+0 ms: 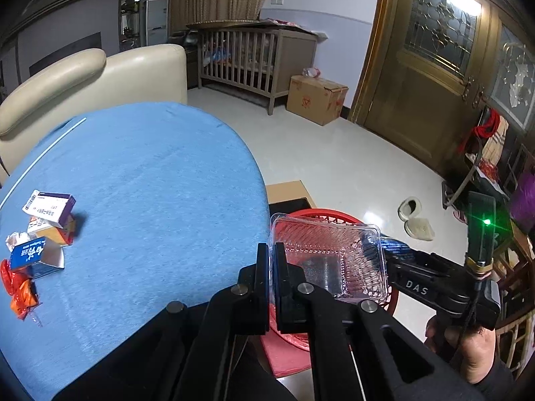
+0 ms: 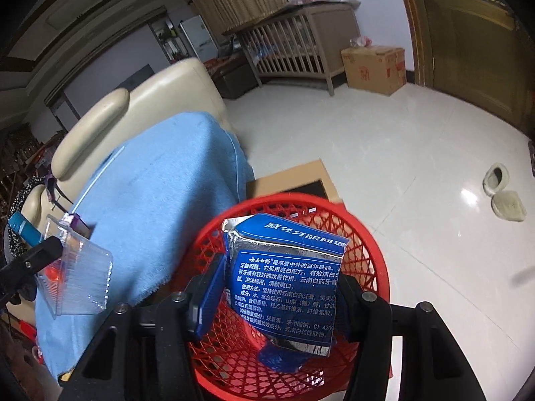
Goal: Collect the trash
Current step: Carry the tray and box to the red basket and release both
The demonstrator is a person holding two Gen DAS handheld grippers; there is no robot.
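Note:
My left gripper (image 1: 271,254) is shut on the rim of a clear plastic clamshell tray (image 1: 327,260), held just past the edge of the blue-clothed table (image 1: 150,183). Below the tray stands a red mesh basket (image 2: 367,234). My right gripper (image 2: 277,297) is shut on a blue toothpaste box (image 2: 287,287), tilted over the basket's mouth. Something blue lies at the basket's bottom (image 2: 277,362). On the table's left sit a white-and-purple box (image 1: 50,205), an opened blue box (image 1: 30,255) and an orange wrapper (image 1: 20,287).
A flat cardboard sheet (image 1: 287,192) lies on the floor behind the basket. A pair of slippers (image 1: 414,217) sits on the tiles to the right. A cream sofa (image 1: 100,73) backs the table. A crib (image 1: 250,56) and a cardboard carton (image 1: 317,100) stand by the far wall.

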